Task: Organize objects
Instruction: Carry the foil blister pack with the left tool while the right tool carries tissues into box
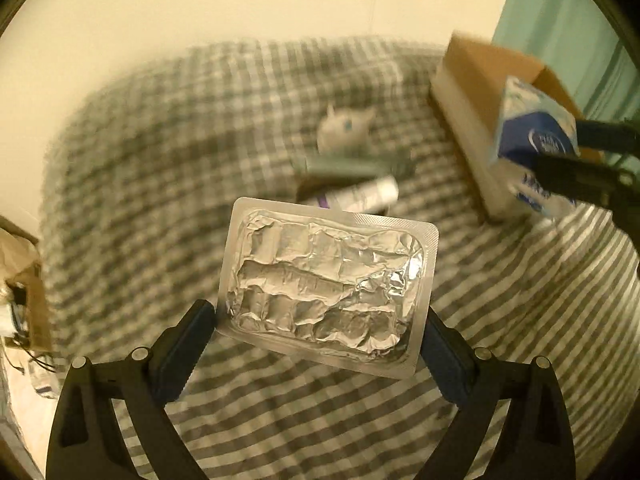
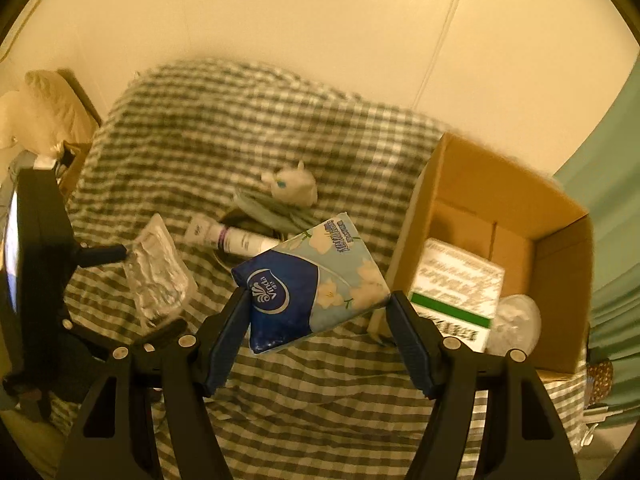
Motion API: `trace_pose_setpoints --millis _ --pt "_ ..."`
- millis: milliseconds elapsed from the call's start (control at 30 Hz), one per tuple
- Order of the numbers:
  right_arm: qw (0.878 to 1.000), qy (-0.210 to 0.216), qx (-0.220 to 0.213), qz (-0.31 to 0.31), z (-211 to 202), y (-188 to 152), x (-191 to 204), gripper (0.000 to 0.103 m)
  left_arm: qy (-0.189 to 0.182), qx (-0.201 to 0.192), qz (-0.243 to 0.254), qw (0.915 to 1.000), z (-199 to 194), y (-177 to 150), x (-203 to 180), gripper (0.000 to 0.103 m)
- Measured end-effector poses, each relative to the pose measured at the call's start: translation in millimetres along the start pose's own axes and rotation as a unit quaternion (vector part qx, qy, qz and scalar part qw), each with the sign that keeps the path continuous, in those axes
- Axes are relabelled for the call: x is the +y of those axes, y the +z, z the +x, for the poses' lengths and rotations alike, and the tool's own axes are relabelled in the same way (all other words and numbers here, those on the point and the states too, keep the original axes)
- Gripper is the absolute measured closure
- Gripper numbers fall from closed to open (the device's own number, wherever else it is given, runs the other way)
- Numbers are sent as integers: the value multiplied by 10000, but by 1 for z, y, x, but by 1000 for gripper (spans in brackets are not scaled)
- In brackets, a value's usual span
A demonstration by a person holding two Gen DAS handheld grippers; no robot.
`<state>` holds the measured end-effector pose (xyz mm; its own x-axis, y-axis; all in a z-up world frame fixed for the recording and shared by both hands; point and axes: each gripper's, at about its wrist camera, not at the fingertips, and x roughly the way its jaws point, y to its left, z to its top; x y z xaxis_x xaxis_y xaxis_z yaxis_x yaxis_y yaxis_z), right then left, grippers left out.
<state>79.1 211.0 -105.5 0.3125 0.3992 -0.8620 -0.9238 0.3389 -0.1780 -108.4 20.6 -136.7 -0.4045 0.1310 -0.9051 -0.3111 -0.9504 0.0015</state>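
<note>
My left gripper [image 1: 320, 320] is shut on a silver foil blister pack [image 1: 326, 284] and holds it above the checked bedspread [image 1: 160, 152]. It also shows in the right wrist view [image 2: 158, 276] at the left. My right gripper [image 2: 316, 312] is shut on a blue tissue pack [image 2: 308, 284], held in the air just left of an open cardboard box [image 2: 560, 256]. In the left wrist view the tissue pack [image 1: 532, 136] hangs in front of the box [image 1: 472, 80]. A white tube [image 2: 232, 236], a grey-green cloth [image 2: 272, 210] and a small white plush toy [image 2: 292, 186] lie on the bed.
The box holds a white carton with a green stripe [image 2: 456, 288] and a clear round lid [image 2: 516, 322]. A teal curtain [image 2: 616, 216] hangs at the right. A cream wall [image 2: 320, 20] stands behind the bed. Clutter [image 1: 20, 296] sits at the bed's left edge.
</note>
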Motion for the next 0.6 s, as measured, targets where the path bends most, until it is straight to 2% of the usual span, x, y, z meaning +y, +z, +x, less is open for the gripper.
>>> trace_pose_setpoints --millis 100,333,433,600 --pt "9992 -141 -378 -30 -33 5 -10 34 110 -308 43 9995 -27 23 -15 5" --pt "9938 -468 -848 541 -87 1 -59 34 -119 -1040 132 9944 -95 60 -63 5" --pt "9906 -554 -904 860 -97 -3 -84 34 -218 -1231 293 9917 -95 77 -90 5" --pt "9845 -823 -973 1202 -101 -13 -126 34 -233 -1288 689 9890 -81 95 -136 5"
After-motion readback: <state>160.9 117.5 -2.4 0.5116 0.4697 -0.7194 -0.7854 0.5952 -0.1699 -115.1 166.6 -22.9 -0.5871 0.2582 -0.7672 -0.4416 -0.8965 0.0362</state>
